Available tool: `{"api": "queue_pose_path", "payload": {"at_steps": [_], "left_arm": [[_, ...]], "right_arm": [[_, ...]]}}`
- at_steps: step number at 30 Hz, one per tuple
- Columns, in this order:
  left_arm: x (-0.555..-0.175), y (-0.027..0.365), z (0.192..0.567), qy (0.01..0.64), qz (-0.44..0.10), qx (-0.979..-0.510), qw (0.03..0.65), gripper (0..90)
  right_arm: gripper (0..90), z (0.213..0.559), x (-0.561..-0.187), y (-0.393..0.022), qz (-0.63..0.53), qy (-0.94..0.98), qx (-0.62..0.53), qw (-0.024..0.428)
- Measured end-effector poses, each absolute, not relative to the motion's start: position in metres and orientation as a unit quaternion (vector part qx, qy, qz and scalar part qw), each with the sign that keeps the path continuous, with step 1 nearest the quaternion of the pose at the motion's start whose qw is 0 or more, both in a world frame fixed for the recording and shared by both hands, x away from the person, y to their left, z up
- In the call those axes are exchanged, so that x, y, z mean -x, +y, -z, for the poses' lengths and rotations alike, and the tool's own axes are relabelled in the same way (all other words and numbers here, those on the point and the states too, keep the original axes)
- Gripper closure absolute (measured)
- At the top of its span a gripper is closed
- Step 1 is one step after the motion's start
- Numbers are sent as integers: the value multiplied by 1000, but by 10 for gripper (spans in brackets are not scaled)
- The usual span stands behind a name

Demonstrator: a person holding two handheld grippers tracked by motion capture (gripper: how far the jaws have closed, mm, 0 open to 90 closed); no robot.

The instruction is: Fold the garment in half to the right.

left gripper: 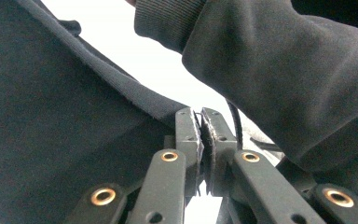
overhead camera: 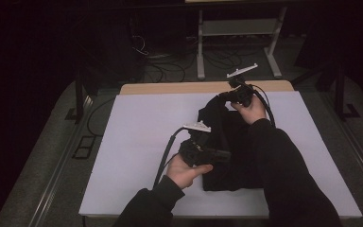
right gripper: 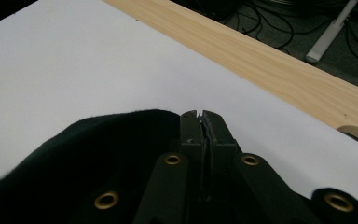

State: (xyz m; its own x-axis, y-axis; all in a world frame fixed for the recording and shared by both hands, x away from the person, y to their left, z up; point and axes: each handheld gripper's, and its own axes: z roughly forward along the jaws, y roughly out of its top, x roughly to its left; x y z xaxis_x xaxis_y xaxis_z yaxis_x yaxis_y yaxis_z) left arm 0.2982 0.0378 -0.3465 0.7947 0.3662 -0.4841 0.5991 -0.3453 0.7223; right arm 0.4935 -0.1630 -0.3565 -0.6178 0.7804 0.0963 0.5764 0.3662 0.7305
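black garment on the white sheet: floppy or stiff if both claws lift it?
Probably floppy: the black garment bunches and curves where the right claw pinches its edge. Likely light, since thin pinches at the left claw hold it. The knit looks matte, so it is probably not slippery.

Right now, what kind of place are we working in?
Probably a lab or recording workspace, not a home: a white-topped table in a dark room, loose cables on the floor behind it, and a bare metal frame stand.
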Motion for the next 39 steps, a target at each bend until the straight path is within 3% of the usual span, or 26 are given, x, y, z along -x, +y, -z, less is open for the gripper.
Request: {"api": "queue_pose_path", "payload": {"at_steps": [39], "left_arm": [[-305,-37,377,270,160,-831,459,848]], "right_arm": [[864,373,-485,-228,-389,791,-455,129]]}}
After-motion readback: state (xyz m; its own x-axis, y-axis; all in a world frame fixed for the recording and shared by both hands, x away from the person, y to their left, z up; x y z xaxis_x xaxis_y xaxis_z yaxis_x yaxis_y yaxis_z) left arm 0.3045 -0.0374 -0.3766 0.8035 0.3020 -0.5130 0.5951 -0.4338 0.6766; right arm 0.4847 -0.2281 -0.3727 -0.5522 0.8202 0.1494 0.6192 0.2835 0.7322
